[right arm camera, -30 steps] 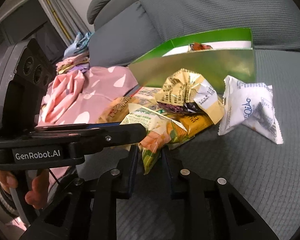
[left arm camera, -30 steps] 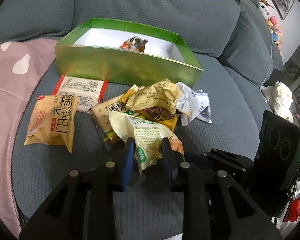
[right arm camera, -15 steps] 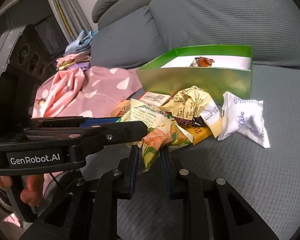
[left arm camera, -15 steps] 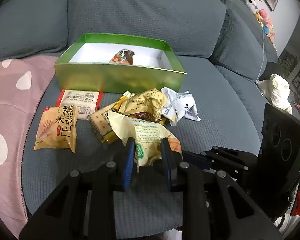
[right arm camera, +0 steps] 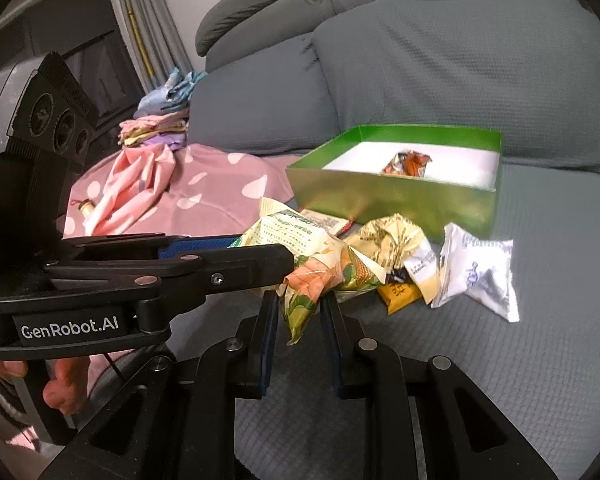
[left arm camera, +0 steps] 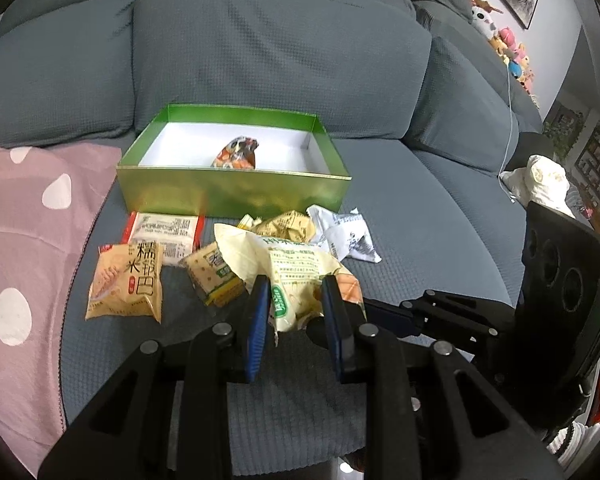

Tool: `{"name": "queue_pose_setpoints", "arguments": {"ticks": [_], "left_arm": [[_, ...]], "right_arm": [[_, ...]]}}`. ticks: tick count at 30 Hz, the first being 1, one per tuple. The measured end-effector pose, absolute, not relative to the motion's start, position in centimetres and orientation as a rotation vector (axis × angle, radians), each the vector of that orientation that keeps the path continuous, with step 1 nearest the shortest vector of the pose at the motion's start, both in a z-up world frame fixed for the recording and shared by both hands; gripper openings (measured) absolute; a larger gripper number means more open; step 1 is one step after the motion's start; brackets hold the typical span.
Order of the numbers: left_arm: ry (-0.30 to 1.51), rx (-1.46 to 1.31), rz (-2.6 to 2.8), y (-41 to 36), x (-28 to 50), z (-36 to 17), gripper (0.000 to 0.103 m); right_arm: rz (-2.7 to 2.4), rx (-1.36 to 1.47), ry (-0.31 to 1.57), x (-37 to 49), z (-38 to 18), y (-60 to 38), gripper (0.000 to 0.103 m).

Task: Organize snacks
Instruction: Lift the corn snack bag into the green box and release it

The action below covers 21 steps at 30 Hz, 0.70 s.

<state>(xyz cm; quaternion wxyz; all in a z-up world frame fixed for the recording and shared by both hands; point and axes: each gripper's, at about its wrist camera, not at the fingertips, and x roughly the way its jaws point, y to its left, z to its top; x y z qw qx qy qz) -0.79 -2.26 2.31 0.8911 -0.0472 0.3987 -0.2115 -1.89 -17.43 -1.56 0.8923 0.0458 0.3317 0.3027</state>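
Both grippers hold one cream and green snack bag (left arm camera: 288, 276), also seen in the right wrist view (right arm camera: 300, 264), lifted above the grey sofa seat. My left gripper (left arm camera: 294, 300) is shut on its near end. My right gripper (right arm camera: 298, 316) is shut on its orange corner. A green box (left arm camera: 232, 192) with a white inside stands behind the pile and holds one orange snack (left arm camera: 236, 154); it also shows in the right wrist view (right arm camera: 396, 200). Loose packets lie before it: a yellow rice-cracker bag (left arm camera: 126, 282), a red-edged packet (left arm camera: 162, 232), a crumpled gold wrapper (right arm camera: 396, 240), a white packet (right arm camera: 476, 272).
A pink dotted blanket (left arm camera: 24, 240) covers the sofa's left side. Folded clothes (right arm camera: 160, 128) sit on the far armrest. Sofa back cushions (left arm camera: 276, 48) rise behind the box. A white bundle (left arm camera: 540, 176) lies on the right.
Both grippers have pulled back and up with the snack bag, so the box and the pile look farther away. The bag has lifted off the pile.
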Motion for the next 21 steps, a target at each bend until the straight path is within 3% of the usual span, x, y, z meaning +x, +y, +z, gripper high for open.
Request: {"name": "queue_pose_setpoints", "arguments": {"ticks": [21], "left_arm": [[0.734, -0.098, -0.470, -2.7, 2.2, 5.4, 0.023]], "right_arm": [[0.574, 0.016, 0.578, -0.1, 2.4, -17.6, 0.024]]}}
